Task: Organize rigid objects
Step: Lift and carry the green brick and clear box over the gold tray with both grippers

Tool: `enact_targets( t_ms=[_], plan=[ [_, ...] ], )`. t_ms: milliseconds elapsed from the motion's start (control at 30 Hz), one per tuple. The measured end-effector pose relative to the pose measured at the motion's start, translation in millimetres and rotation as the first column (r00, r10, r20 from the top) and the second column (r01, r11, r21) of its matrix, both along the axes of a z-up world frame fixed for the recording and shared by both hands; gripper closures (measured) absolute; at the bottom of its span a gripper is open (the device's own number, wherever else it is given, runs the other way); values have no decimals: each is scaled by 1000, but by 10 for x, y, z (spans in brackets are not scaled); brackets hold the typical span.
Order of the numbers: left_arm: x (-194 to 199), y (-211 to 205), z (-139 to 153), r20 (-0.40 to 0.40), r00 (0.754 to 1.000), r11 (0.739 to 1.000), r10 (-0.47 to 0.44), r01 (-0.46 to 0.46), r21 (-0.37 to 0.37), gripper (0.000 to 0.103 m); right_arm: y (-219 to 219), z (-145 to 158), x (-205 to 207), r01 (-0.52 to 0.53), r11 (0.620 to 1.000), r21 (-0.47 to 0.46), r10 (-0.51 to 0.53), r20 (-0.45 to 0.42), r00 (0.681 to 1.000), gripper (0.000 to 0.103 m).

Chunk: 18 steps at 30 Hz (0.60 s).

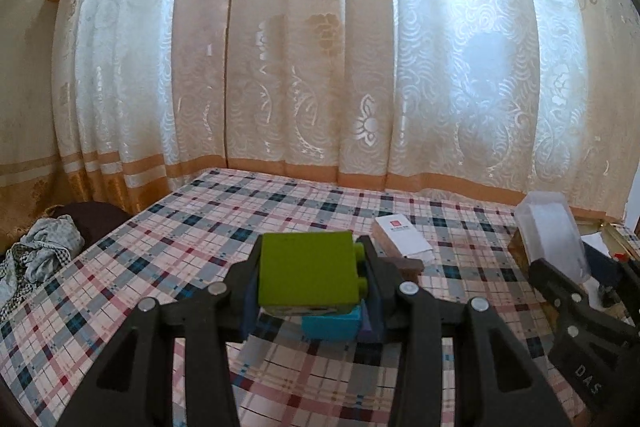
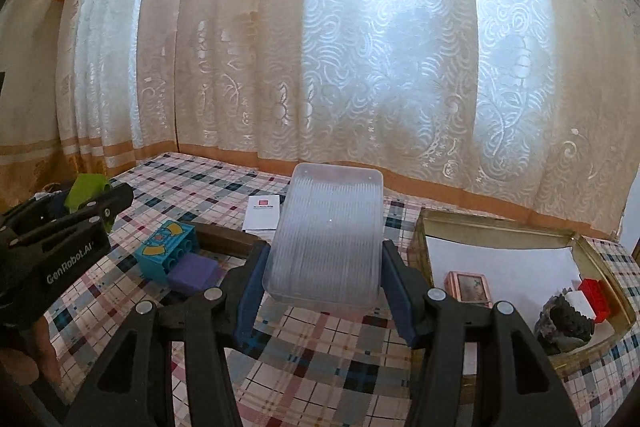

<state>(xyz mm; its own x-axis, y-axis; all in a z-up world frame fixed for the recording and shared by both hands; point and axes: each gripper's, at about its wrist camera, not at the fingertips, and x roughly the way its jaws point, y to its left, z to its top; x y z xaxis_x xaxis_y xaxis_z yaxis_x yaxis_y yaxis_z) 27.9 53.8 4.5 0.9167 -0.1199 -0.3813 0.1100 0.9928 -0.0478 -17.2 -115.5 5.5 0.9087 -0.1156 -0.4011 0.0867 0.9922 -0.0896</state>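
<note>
My left gripper point(image 1: 310, 273) is shut on a green toy brick point(image 1: 308, 273), held above the checked tablecloth point(image 1: 160, 247); it also shows in the right wrist view point(image 2: 86, 191). A blue brick point(image 1: 332, 325) lies just below it, beside a purple block point(image 2: 194, 273); the blue brick also shows in the right wrist view point(image 2: 168, 251). My right gripper point(image 2: 324, 263) is shut on a clear ribbed plastic box point(image 2: 326, 239), held above the table. The clear box and right gripper show at the right of the left wrist view point(image 1: 556, 235).
An open gold tin box point(image 2: 500, 227) at the right holds a small pink case point(image 2: 468, 287), a red brick point(image 2: 596, 293) and a dark object point(image 2: 568, 323). A white card point(image 2: 262, 213) and a brown wooden piece point(image 2: 226, 241) lie mid-table. Curtains hang behind. Crumpled cloth point(image 1: 40, 255) lies left.
</note>
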Motion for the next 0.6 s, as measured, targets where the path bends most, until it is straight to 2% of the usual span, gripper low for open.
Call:
enact_targets(
  t_ms=[433, 600],
  plan=[
    [-125, -308, 0, -10, 1000, 1000, -27, 27, 14, 61, -165, 3, -116, 23, 1000, -14, -23, 8, 1000, 46],
    [-141, -393, -13, -38, 998, 999, -46, 45, -23, 61, -221, 22, -173, 34, 999, -42, -33, 26, 999, 46]
  ],
)
